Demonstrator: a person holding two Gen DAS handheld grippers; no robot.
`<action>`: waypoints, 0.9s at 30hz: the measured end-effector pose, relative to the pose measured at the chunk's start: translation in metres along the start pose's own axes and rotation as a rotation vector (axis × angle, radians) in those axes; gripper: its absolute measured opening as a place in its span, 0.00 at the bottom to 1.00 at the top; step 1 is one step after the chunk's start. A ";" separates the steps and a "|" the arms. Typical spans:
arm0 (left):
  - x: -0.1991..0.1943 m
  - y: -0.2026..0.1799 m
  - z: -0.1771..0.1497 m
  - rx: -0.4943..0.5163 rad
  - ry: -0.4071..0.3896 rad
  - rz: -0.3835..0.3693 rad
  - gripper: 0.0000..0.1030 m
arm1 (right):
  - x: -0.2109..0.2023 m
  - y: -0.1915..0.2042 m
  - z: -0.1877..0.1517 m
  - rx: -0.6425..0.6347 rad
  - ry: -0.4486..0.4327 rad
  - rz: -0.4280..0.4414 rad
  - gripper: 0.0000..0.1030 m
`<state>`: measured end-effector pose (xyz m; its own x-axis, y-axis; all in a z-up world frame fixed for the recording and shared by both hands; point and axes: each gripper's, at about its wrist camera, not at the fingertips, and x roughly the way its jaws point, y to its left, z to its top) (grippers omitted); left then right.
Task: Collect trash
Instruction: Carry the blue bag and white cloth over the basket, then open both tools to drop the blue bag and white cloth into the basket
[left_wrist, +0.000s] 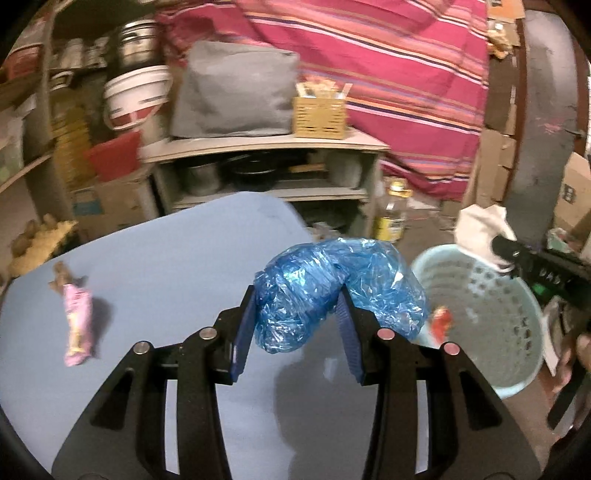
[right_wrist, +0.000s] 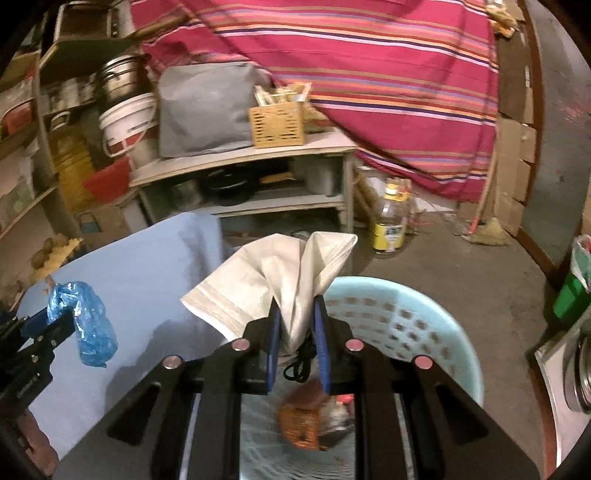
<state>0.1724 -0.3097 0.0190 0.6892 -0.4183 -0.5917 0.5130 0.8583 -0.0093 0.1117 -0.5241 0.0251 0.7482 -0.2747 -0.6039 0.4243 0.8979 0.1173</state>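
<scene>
Left wrist view: left tongs (left_wrist: 295, 317) clamp a crumpled blue plastic bag (left_wrist: 332, 288), held above the worktop (left_wrist: 155, 258) near its right edge. Pink wrapper (left_wrist: 77, 325) lies on the worktop, well to the left. Pale green basket (left_wrist: 480, 325) sits beside the worktop on the right; red scrap (left_wrist: 441, 321) inside it. Right tongs (left_wrist: 517, 262) visible at far right w/ white cloth (left_wrist: 480, 229) above the basket rim.

Right wrist view: right tongs (right_wrist: 297, 325) closed on the white cloth (right_wrist: 280, 273), over the basket (right_wrist: 406, 317). Orange packet (right_wrist: 299, 424) lies in the basket below. Left tongs (right_wrist: 70, 321) at left, w/ blue bag (right_wrist: 88, 328) over the worktop (right_wrist: 147, 266).
</scene>
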 end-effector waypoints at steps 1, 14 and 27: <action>0.002 -0.009 0.000 0.004 0.002 -0.015 0.40 | -0.001 -0.007 -0.001 0.009 0.000 -0.005 0.17; 0.043 -0.115 -0.005 0.083 0.074 -0.134 0.41 | -0.008 -0.074 -0.007 0.127 -0.015 -0.022 0.17; 0.048 -0.112 -0.002 0.059 0.070 -0.098 0.95 | -0.005 -0.085 -0.009 0.154 -0.007 -0.034 0.18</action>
<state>0.1469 -0.4254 -0.0105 0.5979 -0.4759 -0.6450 0.6070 0.7944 -0.0234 0.0668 -0.5963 0.0111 0.7353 -0.3067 -0.6044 0.5222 0.8248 0.2168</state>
